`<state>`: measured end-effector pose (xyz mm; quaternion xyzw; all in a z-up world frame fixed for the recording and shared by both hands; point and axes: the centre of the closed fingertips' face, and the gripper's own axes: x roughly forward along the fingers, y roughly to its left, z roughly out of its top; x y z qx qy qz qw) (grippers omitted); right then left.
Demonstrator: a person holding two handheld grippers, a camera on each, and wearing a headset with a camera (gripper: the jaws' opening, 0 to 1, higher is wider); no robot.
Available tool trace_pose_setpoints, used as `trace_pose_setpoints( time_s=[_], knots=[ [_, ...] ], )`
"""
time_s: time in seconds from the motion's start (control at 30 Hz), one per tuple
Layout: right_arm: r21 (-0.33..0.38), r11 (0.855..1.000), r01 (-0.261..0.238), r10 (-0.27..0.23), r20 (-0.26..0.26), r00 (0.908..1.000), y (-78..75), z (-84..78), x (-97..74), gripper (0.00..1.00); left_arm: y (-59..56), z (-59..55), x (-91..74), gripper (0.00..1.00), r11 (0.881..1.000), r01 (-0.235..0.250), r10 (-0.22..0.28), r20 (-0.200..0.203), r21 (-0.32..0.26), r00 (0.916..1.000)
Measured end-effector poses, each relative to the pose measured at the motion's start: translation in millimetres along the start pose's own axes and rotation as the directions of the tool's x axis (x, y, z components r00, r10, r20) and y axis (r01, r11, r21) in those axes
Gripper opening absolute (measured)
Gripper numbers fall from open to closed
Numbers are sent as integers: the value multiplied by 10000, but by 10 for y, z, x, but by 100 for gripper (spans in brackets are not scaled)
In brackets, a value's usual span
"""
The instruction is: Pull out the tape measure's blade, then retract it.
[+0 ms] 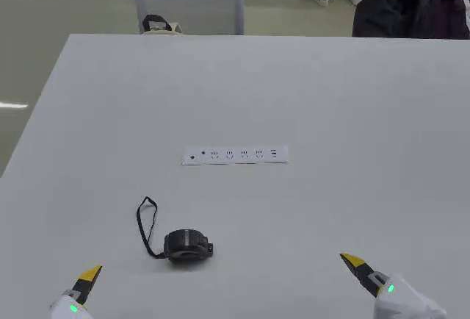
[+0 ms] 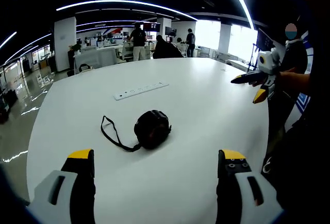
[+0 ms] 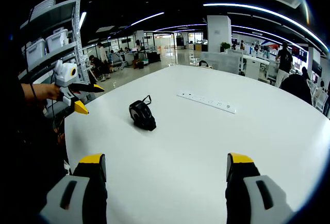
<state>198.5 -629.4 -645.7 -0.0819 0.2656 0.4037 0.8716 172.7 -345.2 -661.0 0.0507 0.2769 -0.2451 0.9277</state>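
I hold the left gripper [image 2: 157, 155] and right gripper [image 3: 167, 158] spread and empty, flanking the tape measure [image 1: 188, 245]. It lies ahead between them, nearer the left. I judge one clamps the case, one draws the blade, seemingly retracted.

tape measure [image 1: 188, 245] open all round | power strip [image 1: 235, 155] beyond, seemingly flush

I see a white power strip [image 1: 235, 155] flat on the white surface [image 1: 367, 98]. Past its far edge: grey chair [image 1: 189, 3] at 12 o'clock, dark coat [image 1: 411, 3] at 2 o'clock.
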Motion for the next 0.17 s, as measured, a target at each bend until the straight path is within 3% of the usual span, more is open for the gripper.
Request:
trace_pose_setpoints(
  time_s=[0.17],
  knots=[
    [-65,10000,-23,23,-40,10000,-3,2,9,99,-26,31,23,99,10000,68,-68,23,57,10000]
  ],
)
